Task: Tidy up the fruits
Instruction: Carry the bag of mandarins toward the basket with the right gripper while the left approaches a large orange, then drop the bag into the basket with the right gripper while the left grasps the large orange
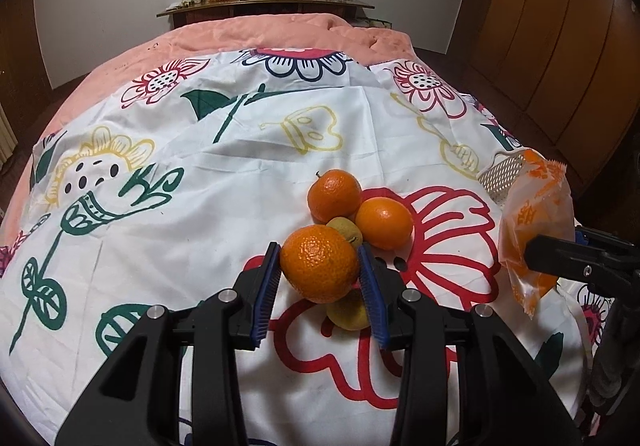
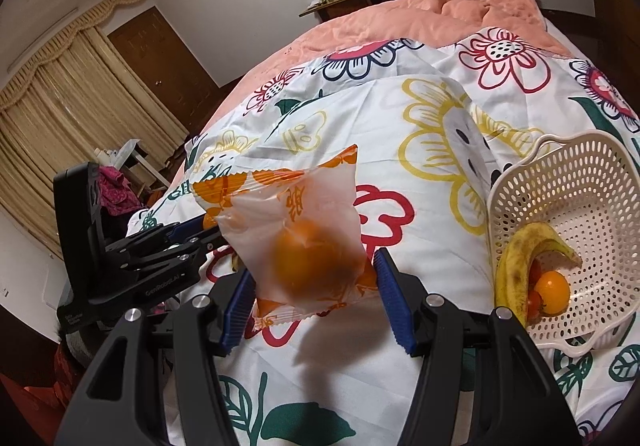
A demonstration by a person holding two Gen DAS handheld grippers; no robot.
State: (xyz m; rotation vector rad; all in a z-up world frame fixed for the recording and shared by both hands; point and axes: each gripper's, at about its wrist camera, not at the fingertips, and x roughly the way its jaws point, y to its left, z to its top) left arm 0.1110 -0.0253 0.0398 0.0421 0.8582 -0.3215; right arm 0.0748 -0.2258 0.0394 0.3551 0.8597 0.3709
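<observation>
Left hand-held gripper [image 1: 320, 270]: clamps pebbly round orange [image 1: 319, 264] | right hand-held gripper [image 2: 316, 294]: grips frosted bagged orange [image 2: 296, 230]

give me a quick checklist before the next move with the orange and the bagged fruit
1. Left gripper closed on the nearest orange: ok, both blue pads touch its sides.
2. Orange free to lift: cannot tell, it sits on a yellow-green fruit that may roll.
3. Right gripper holding the bagged orange: ok, the bag sits between the fingers, clear of the cloth.
4. Basket has room: ok, only a banana and small fruits at one side.
5. Grippers apart: ok, a gap shows between them.
6. Two other oranges left undisturbed: cannot tell, they sit close behind.
</observation>
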